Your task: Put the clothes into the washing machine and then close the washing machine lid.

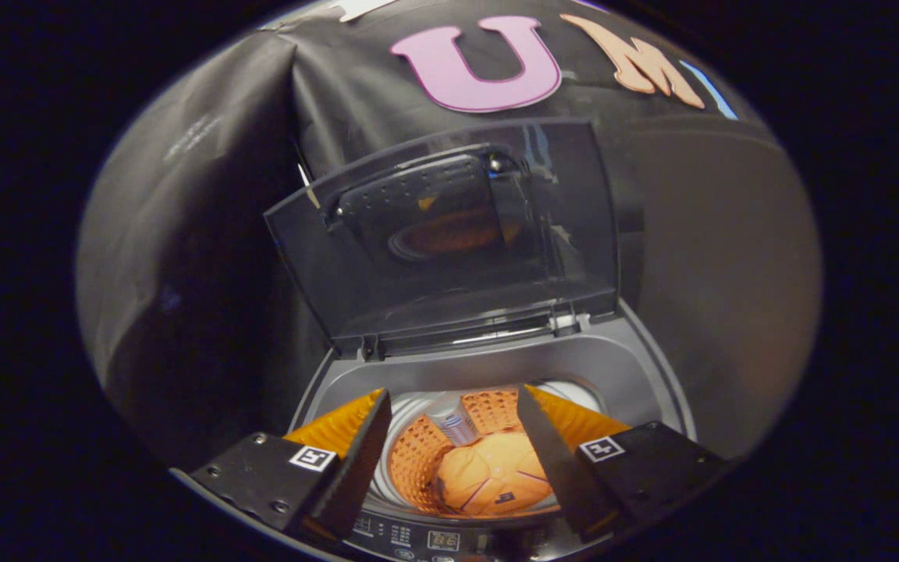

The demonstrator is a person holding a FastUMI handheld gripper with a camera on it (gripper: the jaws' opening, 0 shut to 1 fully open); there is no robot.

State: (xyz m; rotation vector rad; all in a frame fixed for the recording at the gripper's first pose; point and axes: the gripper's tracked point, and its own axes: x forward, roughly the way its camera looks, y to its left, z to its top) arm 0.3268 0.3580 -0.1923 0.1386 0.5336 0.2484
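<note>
Spread wide and holding nothing, the jaws of the gripper [453,445] are poised above the drum [418,460]. Between them, clothes [492,476] are seen already loaded; beyond, the lid [449,250] stands raised, so closing is judged outstanding.

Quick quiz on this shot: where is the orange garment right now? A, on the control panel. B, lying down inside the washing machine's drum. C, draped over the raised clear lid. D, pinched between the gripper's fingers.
B: the orange garment lies bundled in the perforated drum of the grey top-loading washing machine, below the open gripper, which holds nothing, while the clear lid stands raised.
</note>
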